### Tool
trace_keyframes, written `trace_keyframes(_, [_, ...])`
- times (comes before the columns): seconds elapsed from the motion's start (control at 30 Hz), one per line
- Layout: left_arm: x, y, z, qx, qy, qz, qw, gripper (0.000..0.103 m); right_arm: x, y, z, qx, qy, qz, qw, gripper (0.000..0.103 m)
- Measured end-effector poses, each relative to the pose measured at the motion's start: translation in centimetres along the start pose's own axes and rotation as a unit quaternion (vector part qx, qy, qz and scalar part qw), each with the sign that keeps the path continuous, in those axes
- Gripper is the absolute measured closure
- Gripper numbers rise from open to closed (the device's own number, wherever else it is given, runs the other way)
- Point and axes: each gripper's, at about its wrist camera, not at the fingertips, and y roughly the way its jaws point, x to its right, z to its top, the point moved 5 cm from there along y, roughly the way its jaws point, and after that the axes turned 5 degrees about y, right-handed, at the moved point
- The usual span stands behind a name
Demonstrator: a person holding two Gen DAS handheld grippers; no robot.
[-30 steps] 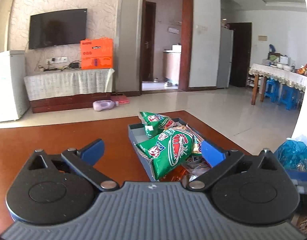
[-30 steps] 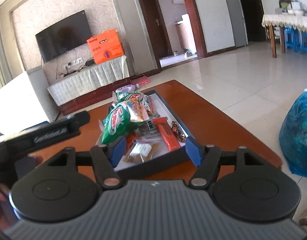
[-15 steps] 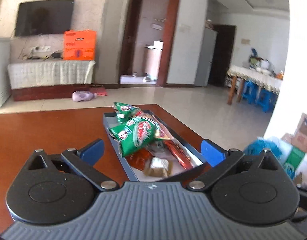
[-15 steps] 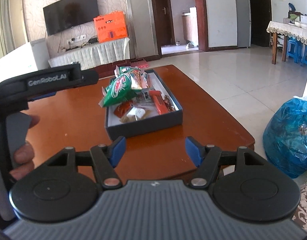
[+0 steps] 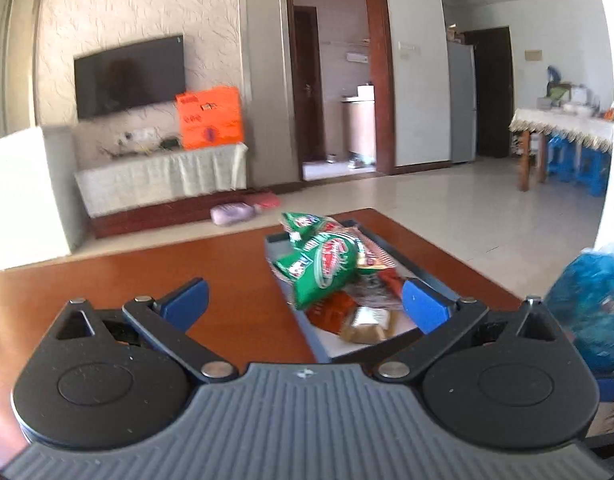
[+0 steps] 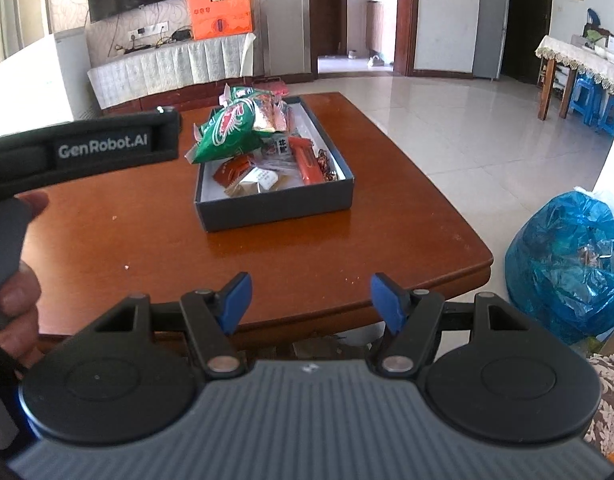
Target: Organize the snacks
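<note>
We hold our right gripper (image 6: 311, 300) and left gripper (image 5: 303, 304) spread apart and empty, seemingly because the sorting looks finished, while ahead on the wooden table (image 6: 347, 248) the snacks (image 6: 263, 156) lie gathered inside the gray box (image 6: 275, 210), well beyond the right fingers.

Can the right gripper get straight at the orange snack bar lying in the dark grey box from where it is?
Probably yes. The right gripper has its jaws open and empty, and bare brown wooden table lies between it and the dark grey box. The orange snack bar lies uncovered at the box's right side.
</note>
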Motion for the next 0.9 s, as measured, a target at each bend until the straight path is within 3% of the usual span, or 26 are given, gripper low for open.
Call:
trace_keyframes(0.17, [-0.1,-0.1,0.1,-0.005,-0.008,-0.008,0.9999,0.000,-0.1,0.4,-0.2,-0.014,-0.003,0.010,1.000,0.035])
trace_keyframes(0.37, [-0.9,1.4,-0.1,-0.046,-0.046,-0.020,0.9977,0.000,0.0,1.1,-0.4,-0.040,0.002,0.025,0.999,0.035])
trace_keyframes(0.9, [0.7,2.3,-1.0,-0.056,-0.016,-0.031,0.9978,0.000,0.1,1.6,-0.5,-0.059,0.002,0.035,0.998,0.035])
